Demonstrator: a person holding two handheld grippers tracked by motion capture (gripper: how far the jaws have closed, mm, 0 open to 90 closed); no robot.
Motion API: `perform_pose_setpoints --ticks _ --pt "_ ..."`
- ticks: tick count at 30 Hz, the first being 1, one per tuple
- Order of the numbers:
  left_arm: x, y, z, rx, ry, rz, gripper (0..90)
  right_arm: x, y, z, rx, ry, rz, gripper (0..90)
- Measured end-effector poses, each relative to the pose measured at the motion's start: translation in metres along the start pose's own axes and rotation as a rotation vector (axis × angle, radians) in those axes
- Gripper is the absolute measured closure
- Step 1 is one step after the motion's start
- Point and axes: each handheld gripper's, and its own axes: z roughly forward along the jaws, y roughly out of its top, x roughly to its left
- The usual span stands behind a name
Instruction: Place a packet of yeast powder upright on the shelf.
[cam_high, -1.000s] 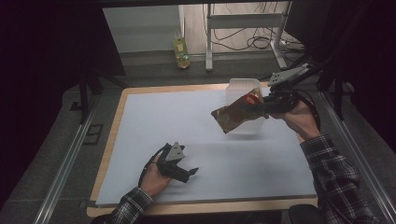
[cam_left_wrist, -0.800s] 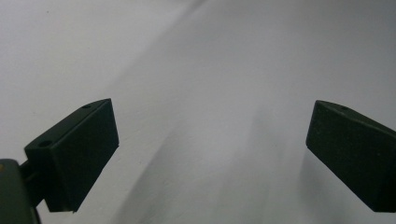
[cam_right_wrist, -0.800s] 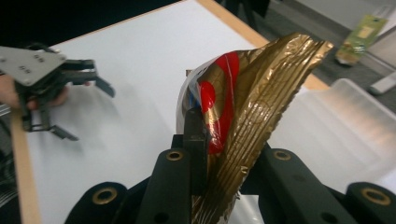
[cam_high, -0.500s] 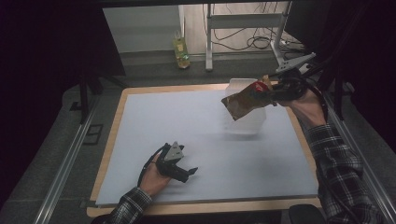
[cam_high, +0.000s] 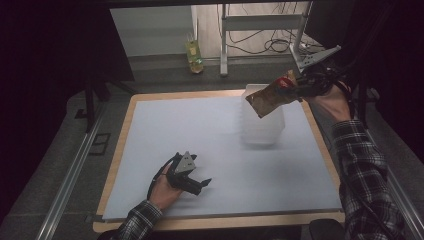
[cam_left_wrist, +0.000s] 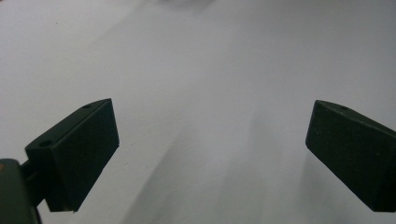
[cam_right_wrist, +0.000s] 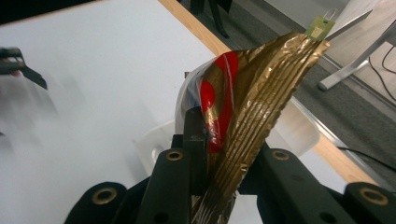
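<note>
Right gripper (cam_high: 296, 90) at far right, raised above the surface (cam_high: 200, 135), jaws clamped tight on one end of a gold foil packet (cam_high: 270, 98) (red marking near the pinch point). Packet hangs tilted over a translucent white container (cam_high: 262, 131) standing on the surface. Left gripper (cam_high: 196, 183) rests at near left on the surface, jaws spread wide, nothing between them.
</note>
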Motion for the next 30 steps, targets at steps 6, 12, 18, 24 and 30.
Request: perform_pose_setpoints --ticks 6,12,18,24,30 --pt "0.001 0.000 0.000 0.000 0.001 -0.002 2.6 -0.013 -0.002 0.010 0.037 -0.009 -0.065 78.6" --pt "0.001 -0.001 -0.001 0.004 -0.002 -0.009 2.6 -0.020 -0.006 0.018 0.056 0.001 -0.100 78.5" --pt "0.002 -0.002 0.000 0.010 -0.002 -0.014 2.6 -0.031 -0.015 0.027 0.076 0.001 -0.127 78.5" --pt "0.003 -0.003 0.000 0.010 0.000 -0.017 2.6 -0.035 -0.018 0.031 0.091 0.023 -0.158 78.5" --pt "0.003 -0.003 0.000 0.013 0.000 -0.014 2.7 -0.037 -0.018 0.041 0.121 0.067 -0.195 78.9"
